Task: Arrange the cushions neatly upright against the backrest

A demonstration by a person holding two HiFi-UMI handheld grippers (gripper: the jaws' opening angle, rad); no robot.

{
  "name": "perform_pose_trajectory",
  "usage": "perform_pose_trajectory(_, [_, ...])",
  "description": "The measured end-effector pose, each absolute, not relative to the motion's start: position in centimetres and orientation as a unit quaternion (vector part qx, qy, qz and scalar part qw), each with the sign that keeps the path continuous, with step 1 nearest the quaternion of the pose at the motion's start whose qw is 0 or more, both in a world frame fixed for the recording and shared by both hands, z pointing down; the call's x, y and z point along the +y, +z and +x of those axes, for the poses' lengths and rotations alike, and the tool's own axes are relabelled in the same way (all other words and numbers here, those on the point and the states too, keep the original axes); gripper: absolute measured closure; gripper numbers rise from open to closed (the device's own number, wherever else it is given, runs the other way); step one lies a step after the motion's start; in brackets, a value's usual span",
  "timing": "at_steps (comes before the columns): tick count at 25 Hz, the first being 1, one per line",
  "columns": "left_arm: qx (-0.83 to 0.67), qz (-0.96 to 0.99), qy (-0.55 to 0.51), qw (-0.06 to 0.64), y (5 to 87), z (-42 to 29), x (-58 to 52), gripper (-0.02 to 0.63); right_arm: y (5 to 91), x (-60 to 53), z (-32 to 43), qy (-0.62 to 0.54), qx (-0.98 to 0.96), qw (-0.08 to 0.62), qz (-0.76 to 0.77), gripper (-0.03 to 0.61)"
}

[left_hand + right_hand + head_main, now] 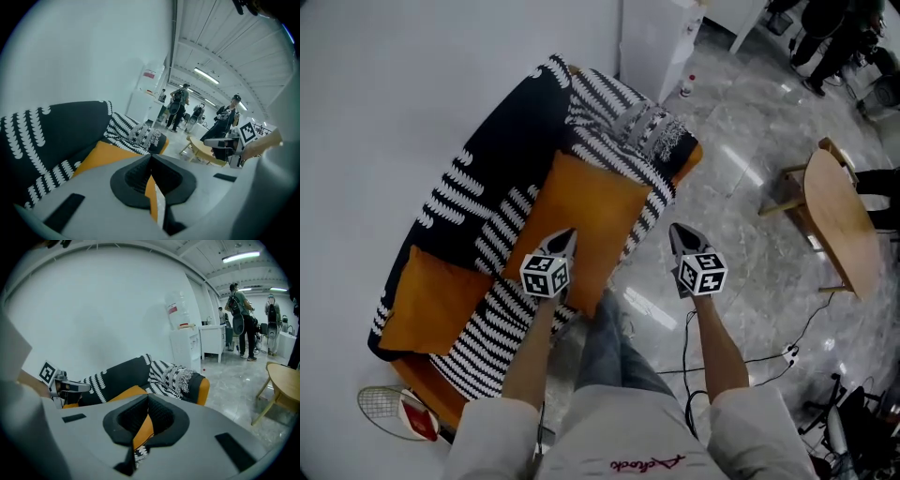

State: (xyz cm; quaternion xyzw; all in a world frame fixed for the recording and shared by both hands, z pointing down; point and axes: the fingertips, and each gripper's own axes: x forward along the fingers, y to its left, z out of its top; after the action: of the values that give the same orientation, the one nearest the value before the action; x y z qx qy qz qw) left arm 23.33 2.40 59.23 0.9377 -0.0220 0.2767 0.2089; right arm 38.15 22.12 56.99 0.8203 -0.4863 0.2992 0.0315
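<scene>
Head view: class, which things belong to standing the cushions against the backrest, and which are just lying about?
Job: middle orange cushion, left orange cushion, sofa backrest, left hand-held gripper, right hand-held gripper.
Lying about: racket, wooden table, bottle.

A plain orange cushion [586, 220] lies at frame centre; a second orange cushion [431, 300] sits lower left. The sofa [502, 141] is black with white leaf-like rows, its throw [609, 103] black-and-white striped. The floor [741, 206] is glossy grey marble, the wall [412, 84] white.
</scene>
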Motion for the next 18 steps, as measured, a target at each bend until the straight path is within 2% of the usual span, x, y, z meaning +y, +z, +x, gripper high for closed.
perform_pose_trajectory(18, [-0.026, 0.939, 0.264, 0.219, 59.4, 31.1, -7.5, 0.584, 57.3, 11.1, 45.0, 0.309, -0.489, 0.043, 0.814, 0.549])
